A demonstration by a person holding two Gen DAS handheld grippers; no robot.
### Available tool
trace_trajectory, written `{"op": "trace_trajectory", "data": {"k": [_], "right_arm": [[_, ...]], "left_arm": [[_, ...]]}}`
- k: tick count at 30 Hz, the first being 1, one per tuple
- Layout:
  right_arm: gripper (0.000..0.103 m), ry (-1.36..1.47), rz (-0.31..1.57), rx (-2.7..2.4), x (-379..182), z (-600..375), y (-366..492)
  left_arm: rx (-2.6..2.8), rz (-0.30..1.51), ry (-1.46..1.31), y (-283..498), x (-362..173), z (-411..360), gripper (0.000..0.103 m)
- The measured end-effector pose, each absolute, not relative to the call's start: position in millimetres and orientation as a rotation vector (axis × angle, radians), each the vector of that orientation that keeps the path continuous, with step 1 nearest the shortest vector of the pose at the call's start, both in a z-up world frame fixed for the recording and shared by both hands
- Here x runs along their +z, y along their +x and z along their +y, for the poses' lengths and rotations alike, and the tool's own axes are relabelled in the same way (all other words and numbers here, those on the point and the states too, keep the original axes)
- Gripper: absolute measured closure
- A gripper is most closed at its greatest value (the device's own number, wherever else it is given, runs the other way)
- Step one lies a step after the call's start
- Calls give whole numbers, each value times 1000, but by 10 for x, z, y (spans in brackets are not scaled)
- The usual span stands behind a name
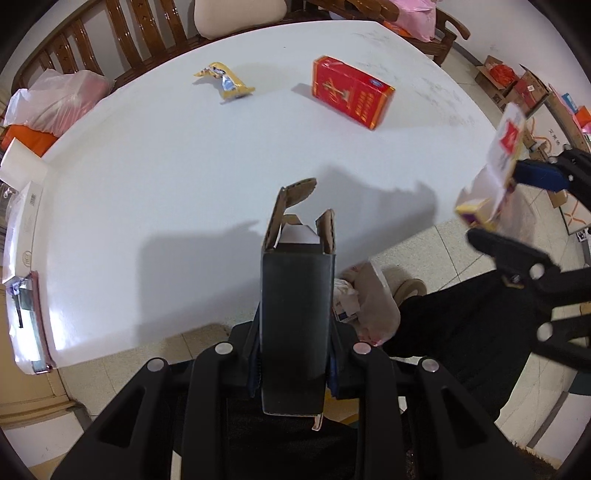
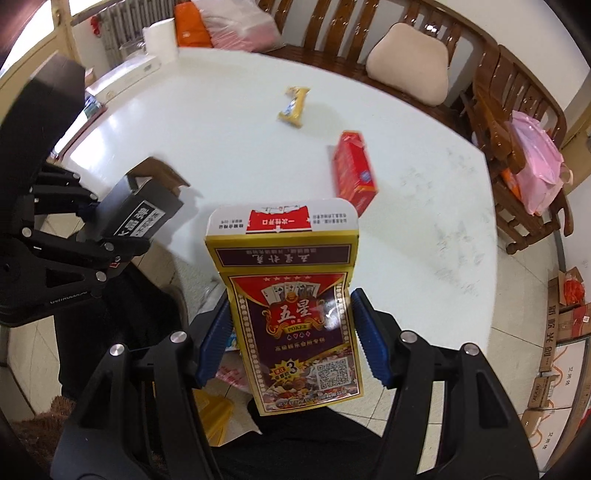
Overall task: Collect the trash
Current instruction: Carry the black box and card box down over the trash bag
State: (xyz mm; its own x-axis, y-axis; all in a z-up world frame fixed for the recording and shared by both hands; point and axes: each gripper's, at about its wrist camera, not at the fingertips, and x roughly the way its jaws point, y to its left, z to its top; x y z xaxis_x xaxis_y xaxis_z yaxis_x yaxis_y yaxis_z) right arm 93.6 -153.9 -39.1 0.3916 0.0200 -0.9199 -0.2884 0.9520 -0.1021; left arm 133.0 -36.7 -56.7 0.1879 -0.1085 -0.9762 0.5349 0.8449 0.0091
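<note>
Left gripper (image 1: 293, 354): nearest in the left wrist view; jaws pinching a black carton from both sides, pointing steeply down.
Black carton (image 1: 295, 314): upright between the left jaws, brown flaps open at its far end; held over the near edge of the table (the floor shows under its lower half).
Right gripper (image 2: 293, 339): nearest in the right wrist view; blue-padded jaws set either side of a playing-card box, pinching it.
Playing-card box (image 2: 295, 314): gold border, red and purple print, white top flap open; held above the near edge of the table. In the left wrist view it shows at the right, blurred.
Plastic bag (image 1: 373, 302): on the tiled floor just off the table's near edge, pale, with paper scraps inside (contents too small to tell).
Table (image 1: 184, 177): white top, rounded edges, faint scuffs toward its right edge.
Red box (image 1: 351, 92): lying flat on the table toward the far right, well apart from both grippers.
Yellow wrapper (image 1: 225, 79): crumpled, on the table toward the far edge, left of the red box.
Wooden bench (image 1: 110, 40): along the far edge of the table, with a beige cushion (image 1: 240, 14).
</note>
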Motion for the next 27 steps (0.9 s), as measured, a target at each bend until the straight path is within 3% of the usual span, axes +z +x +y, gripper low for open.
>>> {"op": "trace_trajectory", "data": {"k": [27], "right_arm": [[41, -195, 1212, 219, -1315, -1431, 294]], "left_arm": [[-540, 1278, 342, 609, -1372, -301, 77]]}}
